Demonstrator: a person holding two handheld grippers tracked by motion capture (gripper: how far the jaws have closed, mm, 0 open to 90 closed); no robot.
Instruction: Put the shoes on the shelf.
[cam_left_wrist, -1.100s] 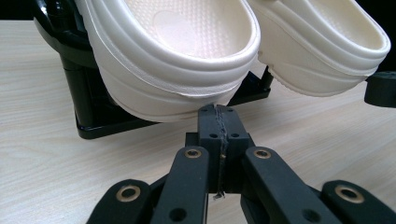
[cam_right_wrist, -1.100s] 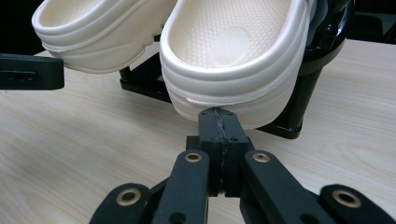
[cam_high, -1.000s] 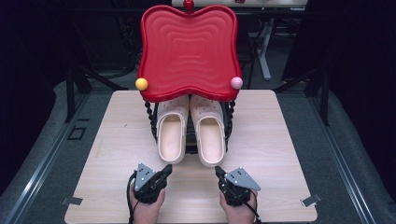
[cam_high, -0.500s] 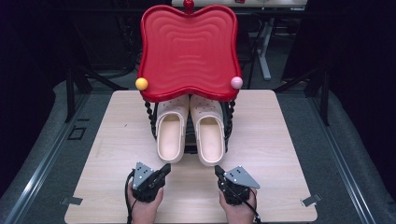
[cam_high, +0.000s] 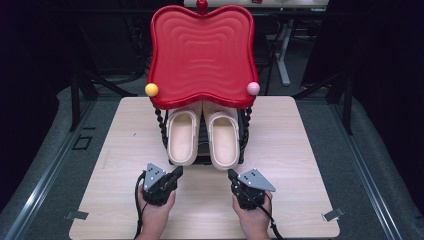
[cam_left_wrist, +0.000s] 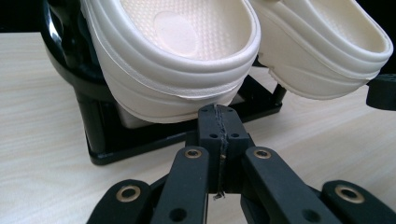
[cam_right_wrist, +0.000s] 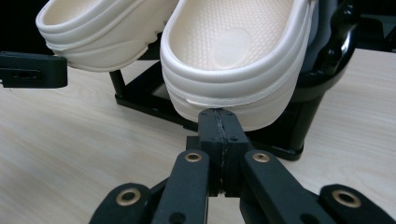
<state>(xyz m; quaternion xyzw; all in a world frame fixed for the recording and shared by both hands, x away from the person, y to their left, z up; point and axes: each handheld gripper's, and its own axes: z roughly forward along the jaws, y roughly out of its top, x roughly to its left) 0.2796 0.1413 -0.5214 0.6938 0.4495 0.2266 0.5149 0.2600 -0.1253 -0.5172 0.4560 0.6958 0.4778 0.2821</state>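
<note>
1. Dark floor and black curtains surround our pale wooden desk (cam_high: 125, 165), which carries a black rack (cam_high: 200, 159) near its far-middle, topped by a glossy red wavy-edged plastic tray (cam_high: 202, 55) with a yellow ball (cam_high: 151, 89) and a pink ball (cam_high: 253, 88) at its front corners.
2. Two cream foam clogs sit side by side on the rack's lower tier, under the tray, heels tilted toward us. We judge the slope keeps the heel rims exposed, so each can be drawn out from the front.
3. We name them the left cream clog (cam_high: 182, 136) and the right cream clog (cam_high: 223, 139); they lie close together, and we cannot tell whether they touch.
4. Our left gripper (cam_high: 176, 173) rests low over the desk, angled inward toward the left clog's heel. Its fingers (cam_left_wrist: 210, 135) are clenched together on nothing, their tips just below that heel (cam_left_wrist: 187, 100) in the left gripper view.
5. Our right gripper (cam_high: 232, 174) mirrors it, angled inward toward the right clog. Its fingers (cam_right_wrist: 211, 133) are likewise pressed closed and empty, tips just short of the heel (cam_right_wrist: 233, 100).
6. Both hands (cam_high: 157, 212) (cam_high: 254, 215) come in from the near edge, wrists low, grippers well apart.
</note>
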